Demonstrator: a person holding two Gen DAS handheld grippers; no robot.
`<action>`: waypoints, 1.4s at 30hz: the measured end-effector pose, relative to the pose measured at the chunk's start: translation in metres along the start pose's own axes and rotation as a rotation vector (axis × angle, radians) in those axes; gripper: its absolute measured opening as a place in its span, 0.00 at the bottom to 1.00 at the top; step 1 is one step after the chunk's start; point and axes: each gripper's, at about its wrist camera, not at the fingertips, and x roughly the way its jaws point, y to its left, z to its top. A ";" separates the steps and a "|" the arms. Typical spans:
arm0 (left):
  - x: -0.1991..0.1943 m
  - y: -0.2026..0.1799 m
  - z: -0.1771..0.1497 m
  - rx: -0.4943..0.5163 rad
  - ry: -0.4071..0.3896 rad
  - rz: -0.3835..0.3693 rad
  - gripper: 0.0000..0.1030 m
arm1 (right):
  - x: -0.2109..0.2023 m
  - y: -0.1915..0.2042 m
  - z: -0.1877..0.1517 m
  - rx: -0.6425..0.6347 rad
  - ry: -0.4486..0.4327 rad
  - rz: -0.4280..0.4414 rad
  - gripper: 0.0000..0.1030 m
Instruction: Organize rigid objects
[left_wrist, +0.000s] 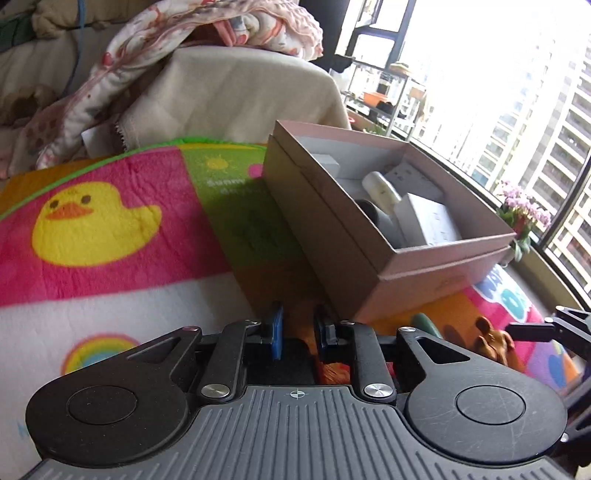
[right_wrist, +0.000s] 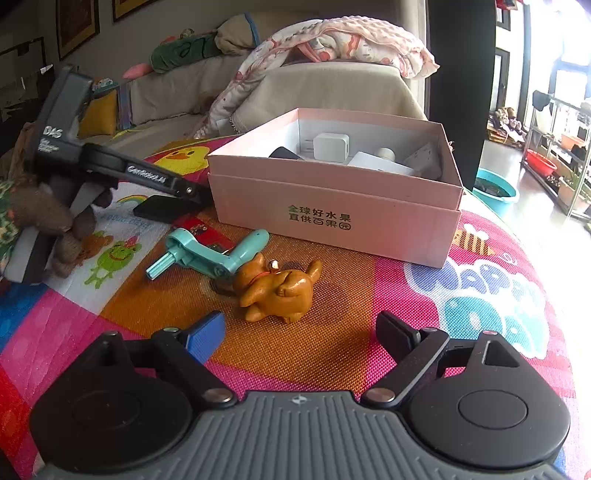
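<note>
One pink box (right_wrist: 332, 206), one brown figurine (right_wrist: 277, 288), left tongs (left_wrist: 297, 332) together, right tongs (right_wrist: 299, 336) apart

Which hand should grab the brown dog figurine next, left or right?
Right. Its tongs stand open with the dog figurine lying just ahead between the fingers. The left tongs are shut, off beside the pink box.

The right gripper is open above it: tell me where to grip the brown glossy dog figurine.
Grip the brown dog figurine across its rounded trunk, coming from above and the near side. It lies on its side, legs and tail sticking out; the open right gripper already faces it.
</note>
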 end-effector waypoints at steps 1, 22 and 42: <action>-0.004 -0.006 -0.006 -0.001 0.000 -0.018 0.20 | 0.000 0.001 0.000 -0.003 0.002 -0.001 0.87; -0.072 -0.082 -0.074 0.241 0.077 -0.012 0.20 | -0.004 -0.004 0.000 0.016 0.014 -0.029 0.88; -0.059 0.000 -0.038 -0.321 0.021 0.184 0.46 | -0.019 -0.033 -0.014 0.072 0.000 -0.079 0.90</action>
